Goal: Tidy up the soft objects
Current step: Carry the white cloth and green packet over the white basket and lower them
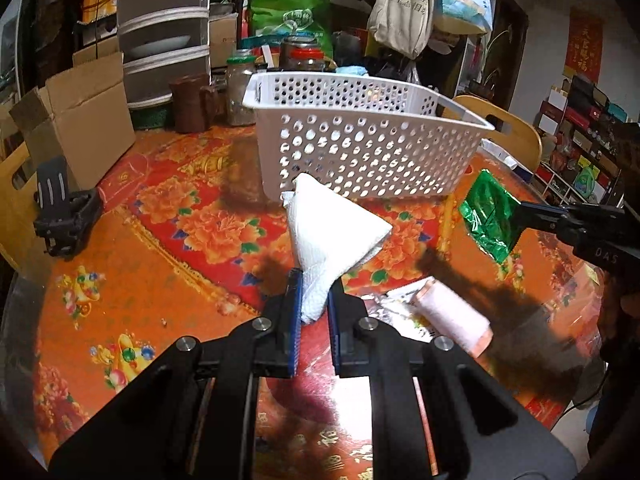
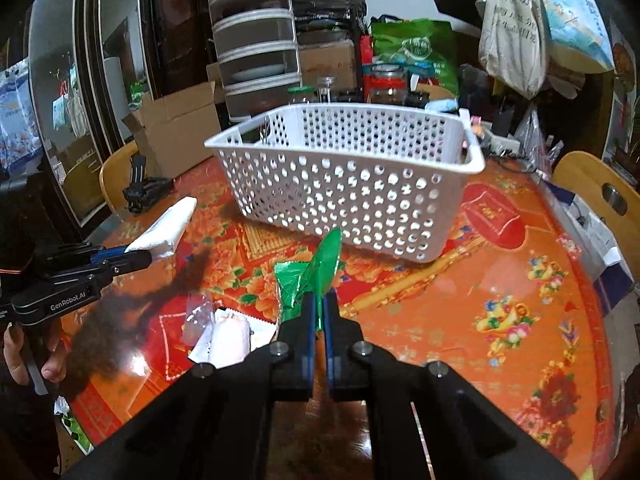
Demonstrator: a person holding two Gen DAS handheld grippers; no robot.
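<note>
Two grippers (image 1: 314, 280) (image 2: 320, 300); one basket (image 1: 360, 152)

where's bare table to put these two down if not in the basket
Bare cloth lies left of the white basket, toward the cardboard box, and right of the basket toward the chair. Crowded: the pink roll and wrappers below the grippers, jars behind.
</note>
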